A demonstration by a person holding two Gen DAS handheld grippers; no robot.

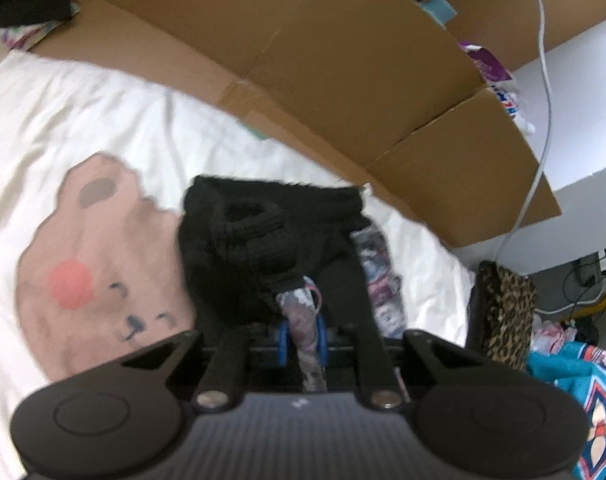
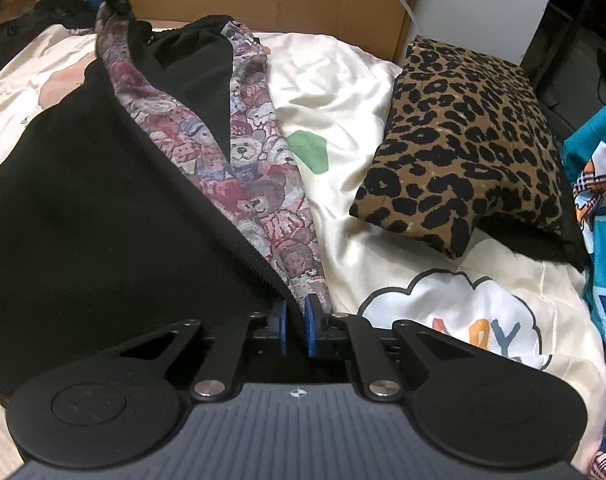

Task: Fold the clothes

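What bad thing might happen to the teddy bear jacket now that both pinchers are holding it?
The left gripper and right gripper each pinch only a thin edge of the jacket, so the heavy fabric might slip out. The jacket's far part is bunched, so the fold may end up lumpy. The leopard cushion lies close and might get dragged.

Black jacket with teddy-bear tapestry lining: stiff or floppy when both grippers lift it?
Black jacket with teddy-bear tapestry lining probably floppy: its edge folds and bunches between the right gripper pads. Thick woven lining suggests some weight, so it may sag between right and left gripper.
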